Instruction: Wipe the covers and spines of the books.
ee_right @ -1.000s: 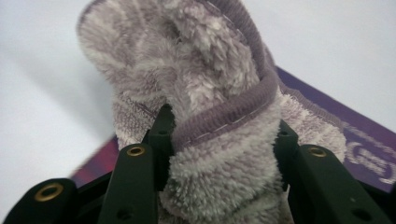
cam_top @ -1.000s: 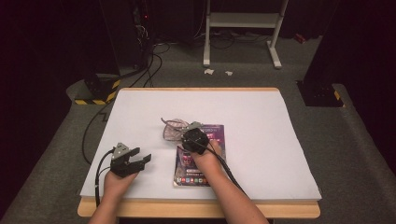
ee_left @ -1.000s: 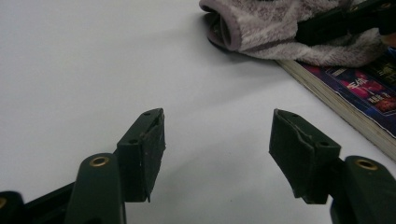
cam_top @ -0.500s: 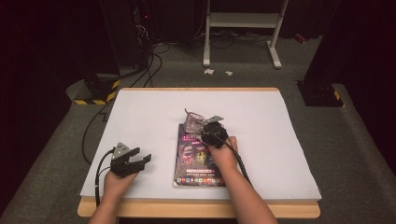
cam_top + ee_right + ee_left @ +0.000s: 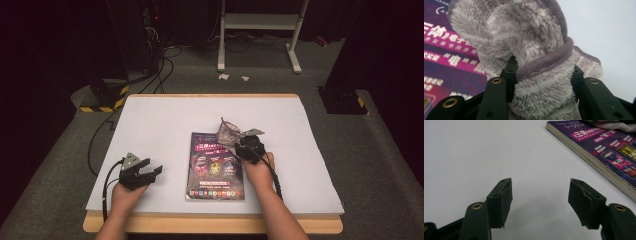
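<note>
Fleecy grey cloth [image 5: 534,62] is pinched between right gripper [image 5: 544,75] jaws, in transit over book [image 5: 216,165]; left gripper [image 5: 540,195] jaws spread, empty. Next: set-down.

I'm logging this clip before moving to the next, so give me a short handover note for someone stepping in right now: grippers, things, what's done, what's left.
Right gripper: jaws shut on the fuzzy grey cloth, bunched between them, at the far right corner of the purple book.
Left gripper: jaws open with nothing between them, low over the white table cover, left of the book.
Book: lies flat and closed near the front middle of the table.
Done: the cloth is gripped.
Left: probably carrying the cloth on and setting it down; where it should end up can't be told. The left gripper has touched nothing.
</note>
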Demonstrator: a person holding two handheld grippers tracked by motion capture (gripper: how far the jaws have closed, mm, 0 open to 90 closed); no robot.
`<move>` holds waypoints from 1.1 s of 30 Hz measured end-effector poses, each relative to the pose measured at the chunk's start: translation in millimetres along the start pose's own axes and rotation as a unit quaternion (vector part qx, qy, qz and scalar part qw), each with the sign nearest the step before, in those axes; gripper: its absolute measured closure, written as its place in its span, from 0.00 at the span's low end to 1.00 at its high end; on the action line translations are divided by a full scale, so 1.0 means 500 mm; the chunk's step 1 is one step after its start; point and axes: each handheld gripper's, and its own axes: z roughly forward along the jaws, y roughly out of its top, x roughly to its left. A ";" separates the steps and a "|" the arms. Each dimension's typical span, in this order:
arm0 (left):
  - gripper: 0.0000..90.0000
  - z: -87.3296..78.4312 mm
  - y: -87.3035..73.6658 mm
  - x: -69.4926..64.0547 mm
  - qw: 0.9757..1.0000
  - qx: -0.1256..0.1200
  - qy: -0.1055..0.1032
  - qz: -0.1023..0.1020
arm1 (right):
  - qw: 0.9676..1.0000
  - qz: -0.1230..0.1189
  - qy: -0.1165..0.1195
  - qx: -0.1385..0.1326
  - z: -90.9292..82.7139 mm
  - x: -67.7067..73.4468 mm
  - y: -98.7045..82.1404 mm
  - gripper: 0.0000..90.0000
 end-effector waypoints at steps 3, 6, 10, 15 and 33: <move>0.40 0.000 0.000 0.000 1.000 0.000 0.001 0.000 | 1.000 0.002 0.001 -0.001 -0.008 -0.007 -0.009 0.64; 0.40 0.000 0.000 -0.001 1.000 0.000 0.001 0.001 | 1.000 0.003 0.000 0.000 -0.009 -0.007 -0.010 0.64; 0.40 0.001 0.000 0.000 1.000 0.000 0.000 0.000 | 1.000 0.002 0.001 -0.002 -0.010 -0.006 -0.009 0.64; 0.40 0.001 0.000 0.000 1.000 0.000 -0.001 0.000 | 1.000 0.000 0.009 -0.023 -0.035 -0.003 -0.007 0.64; 0.40 0.002 0.001 -0.002 1.000 0.005 0.001 0.006 | 0.995 0.001 0.049 -0.081 -0.127 0.014 -0.070 0.63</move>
